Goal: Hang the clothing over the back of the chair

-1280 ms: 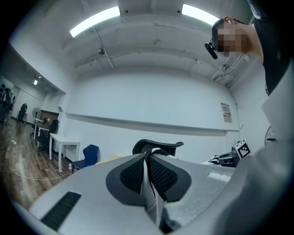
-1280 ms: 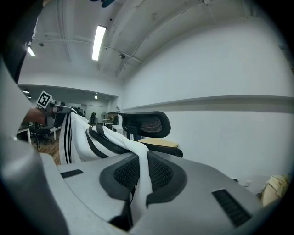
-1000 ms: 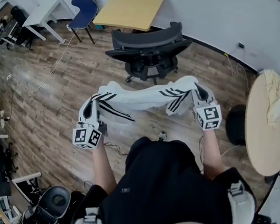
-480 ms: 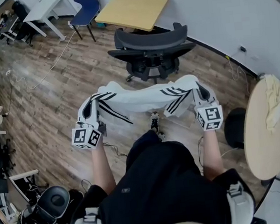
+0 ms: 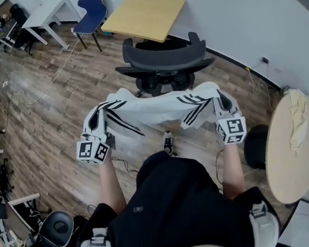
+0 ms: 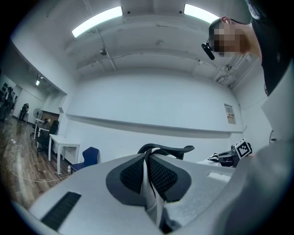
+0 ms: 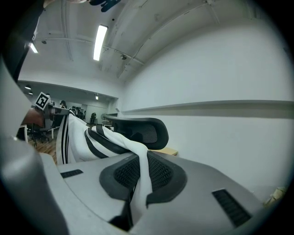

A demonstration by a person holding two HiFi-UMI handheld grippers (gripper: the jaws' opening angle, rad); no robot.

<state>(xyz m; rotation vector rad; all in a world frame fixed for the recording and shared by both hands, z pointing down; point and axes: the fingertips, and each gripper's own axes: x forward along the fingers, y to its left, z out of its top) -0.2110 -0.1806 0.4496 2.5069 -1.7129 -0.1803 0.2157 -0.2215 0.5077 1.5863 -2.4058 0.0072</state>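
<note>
A white garment with black stripes (image 5: 155, 107) hangs stretched between my two grippers, in front of the person's body. My left gripper (image 5: 97, 120) is shut on its left end; the pinched white cloth (image 6: 148, 188) shows between the jaws in the left gripper view. At the other end, my right gripper (image 5: 221, 103) is shut on the cloth (image 7: 140, 172), which trails off to the left there. The black office chair (image 5: 162, 64) stands just beyond the garment, its curved back (image 5: 163, 50) toward me. Its headrest (image 7: 140, 131) sits close behind the cloth in the right gripper view.
A yellow-topped table (image 5: 144, 15) stands behind the chair by the white wall. A round beige table (image 5: 292, 155) with a cloth on it is at the right, a blue chair (image 5: 90, 9) and white desk (image 5: 42, 17) at the far left. Cables lie on the wood floor.
The chair now lies closer to the stretched garment and to me than a second ago. Both grippers keep their hold on the cloth's ends.
</note>
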